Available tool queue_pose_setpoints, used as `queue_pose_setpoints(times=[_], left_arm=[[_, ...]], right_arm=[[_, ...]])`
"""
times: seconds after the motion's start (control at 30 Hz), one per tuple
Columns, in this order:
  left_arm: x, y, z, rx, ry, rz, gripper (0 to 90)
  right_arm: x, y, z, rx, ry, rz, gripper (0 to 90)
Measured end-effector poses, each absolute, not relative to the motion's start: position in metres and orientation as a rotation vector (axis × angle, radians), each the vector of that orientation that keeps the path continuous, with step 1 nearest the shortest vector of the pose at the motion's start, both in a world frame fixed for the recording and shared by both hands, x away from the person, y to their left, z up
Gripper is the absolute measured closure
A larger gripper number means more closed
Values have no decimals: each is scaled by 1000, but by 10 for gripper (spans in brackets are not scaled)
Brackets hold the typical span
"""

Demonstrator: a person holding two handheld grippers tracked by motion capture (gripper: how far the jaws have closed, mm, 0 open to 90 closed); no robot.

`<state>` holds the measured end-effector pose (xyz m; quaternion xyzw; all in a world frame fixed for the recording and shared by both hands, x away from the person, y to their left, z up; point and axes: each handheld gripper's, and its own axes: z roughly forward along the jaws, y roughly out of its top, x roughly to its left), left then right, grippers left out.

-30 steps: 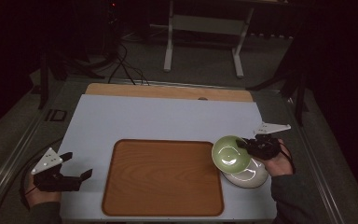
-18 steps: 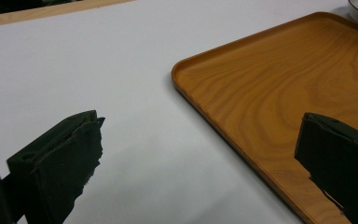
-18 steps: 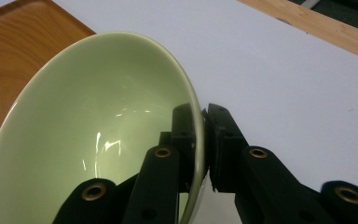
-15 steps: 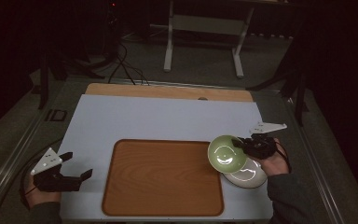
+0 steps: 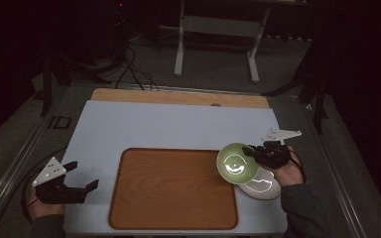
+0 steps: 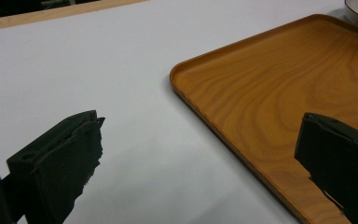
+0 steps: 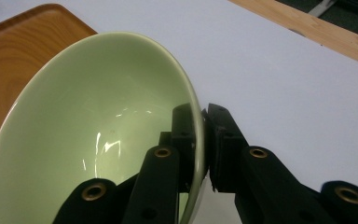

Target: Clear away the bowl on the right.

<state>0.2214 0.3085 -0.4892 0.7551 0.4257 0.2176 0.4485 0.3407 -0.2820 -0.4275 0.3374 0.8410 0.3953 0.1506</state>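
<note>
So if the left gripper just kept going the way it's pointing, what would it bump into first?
Probably the wooden tray. The open left gripper points across bare white table toward the tray's near rim, though its height above the table is hard to judge.

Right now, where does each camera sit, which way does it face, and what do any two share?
High view: above the near table edge, looking forward and down; both forearms, left tool, right tool.
Left gripper view: on the left tool, facing the wooden tray; open jaws.
Right gripper view: on the right tool, pinching the green bowl.
All three share the tray.
</note>
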Motion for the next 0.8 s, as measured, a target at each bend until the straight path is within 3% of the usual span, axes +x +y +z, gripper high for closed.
queue_pose_setpoints(times=[0.8], left_arm=[[221,309,-489,1862,1047,539,7]], right_arm=[[340,-264,-427,934,2438,1178,818]])
